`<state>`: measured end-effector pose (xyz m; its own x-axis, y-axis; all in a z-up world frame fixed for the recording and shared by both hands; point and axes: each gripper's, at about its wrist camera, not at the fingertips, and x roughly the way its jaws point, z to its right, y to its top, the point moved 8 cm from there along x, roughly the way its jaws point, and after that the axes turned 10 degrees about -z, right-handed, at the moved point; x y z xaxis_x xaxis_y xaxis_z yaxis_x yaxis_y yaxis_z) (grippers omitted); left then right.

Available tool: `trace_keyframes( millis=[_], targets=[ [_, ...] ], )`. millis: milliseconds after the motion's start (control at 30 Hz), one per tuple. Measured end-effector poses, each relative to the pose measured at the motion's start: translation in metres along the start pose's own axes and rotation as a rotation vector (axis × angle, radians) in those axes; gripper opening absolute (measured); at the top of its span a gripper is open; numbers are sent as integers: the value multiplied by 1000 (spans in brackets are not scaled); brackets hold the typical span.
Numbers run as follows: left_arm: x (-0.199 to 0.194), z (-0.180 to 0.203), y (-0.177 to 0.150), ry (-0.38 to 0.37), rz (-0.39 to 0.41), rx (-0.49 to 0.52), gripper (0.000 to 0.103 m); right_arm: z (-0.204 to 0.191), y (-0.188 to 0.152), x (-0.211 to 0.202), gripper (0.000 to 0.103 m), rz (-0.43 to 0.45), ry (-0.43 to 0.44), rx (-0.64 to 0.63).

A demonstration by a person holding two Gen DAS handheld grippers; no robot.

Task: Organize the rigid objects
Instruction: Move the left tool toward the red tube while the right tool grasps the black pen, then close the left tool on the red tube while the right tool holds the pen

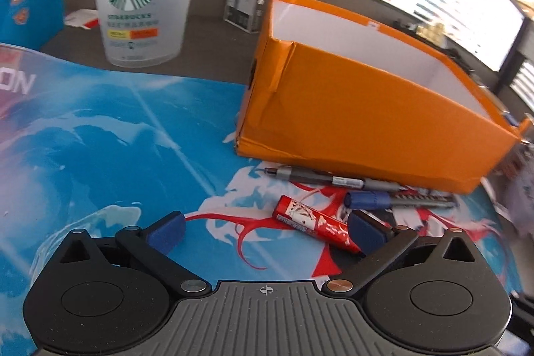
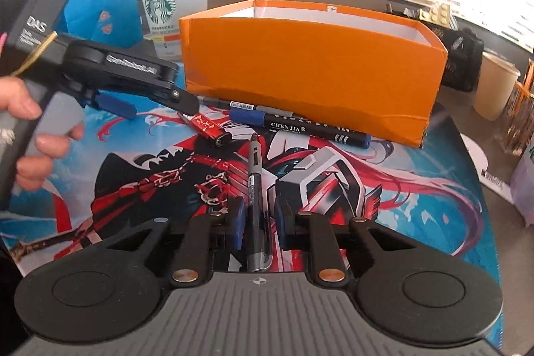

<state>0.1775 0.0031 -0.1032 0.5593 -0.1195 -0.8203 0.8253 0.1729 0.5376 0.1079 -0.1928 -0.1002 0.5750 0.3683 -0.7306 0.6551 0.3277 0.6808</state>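
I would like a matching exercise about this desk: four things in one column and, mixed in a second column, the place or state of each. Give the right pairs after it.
Things
1. orange box
2. red lighter
3. black pen
4. blue-capped marker

Places or states
A. between the pads of the right gripper
B. lying along the front wall of the box
C. open on top, white inside
D. just before the open left gripper

Pairs: 1-C, 2-D, 3-A, 4-B
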Motion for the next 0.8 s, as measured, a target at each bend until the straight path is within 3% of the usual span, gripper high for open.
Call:
trace_keyframes(
  millis=[100,167,300,800],
  targets=[
    [8,11,-3,102,37,38,103,-1,-2,-1,18,11,-3,1],
    [12,18,-3,112,85,53,103,-2,-3,-1,18,17,-11,-11],
    [21,29,-5,183,98,109,103,-4,-5,-2,18,22,-11,-23],
    [3,17,-28,60,100,267,103,-7,-7,-4,18,31,-24,-39]
  ],
)
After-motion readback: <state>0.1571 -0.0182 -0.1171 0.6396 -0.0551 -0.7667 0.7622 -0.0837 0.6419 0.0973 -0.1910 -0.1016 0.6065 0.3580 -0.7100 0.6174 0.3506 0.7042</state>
